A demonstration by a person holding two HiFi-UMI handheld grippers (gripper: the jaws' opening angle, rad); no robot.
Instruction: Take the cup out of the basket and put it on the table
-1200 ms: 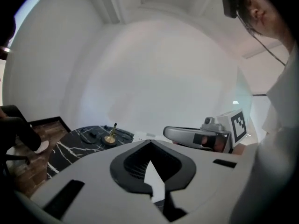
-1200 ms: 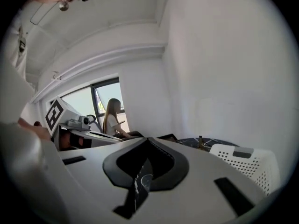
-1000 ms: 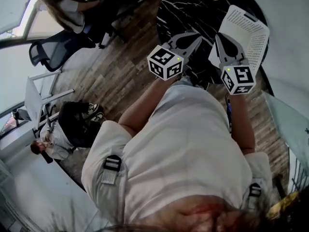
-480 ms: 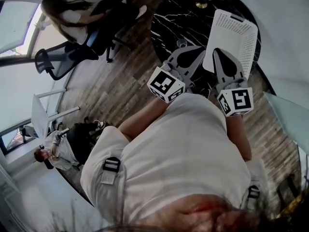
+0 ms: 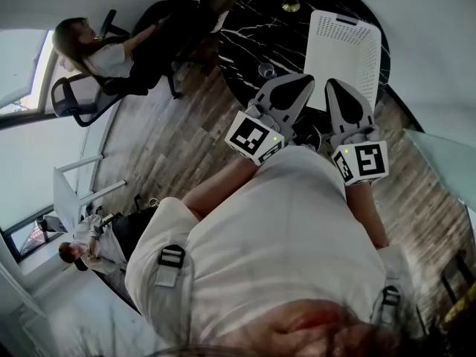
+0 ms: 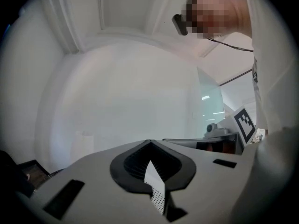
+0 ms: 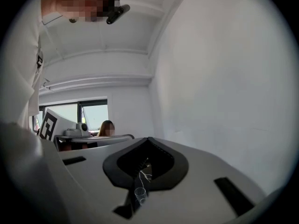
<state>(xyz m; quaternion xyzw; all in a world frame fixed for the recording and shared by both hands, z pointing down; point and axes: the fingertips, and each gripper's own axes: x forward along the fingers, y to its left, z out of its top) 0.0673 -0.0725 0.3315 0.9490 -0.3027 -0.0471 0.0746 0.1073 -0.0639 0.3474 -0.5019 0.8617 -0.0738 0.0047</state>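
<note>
Head view: you've got both arms stretched forward, left tongs (image 5: 301,82) and right tongs (image 5: 336,88) side by side and level, pointing at the black marble tabletop (image 5: 245,28). The clear cup (image 5: 266,71) stands on that tabletop, left of the white basket (image 5: 346,50) and apart from it.

Left gripper view: jaws together, and the slit shows only a sliver of perforated basket.

Right gripper view: jaws together too, but this slit shows the cup on the marble instead.
</note>
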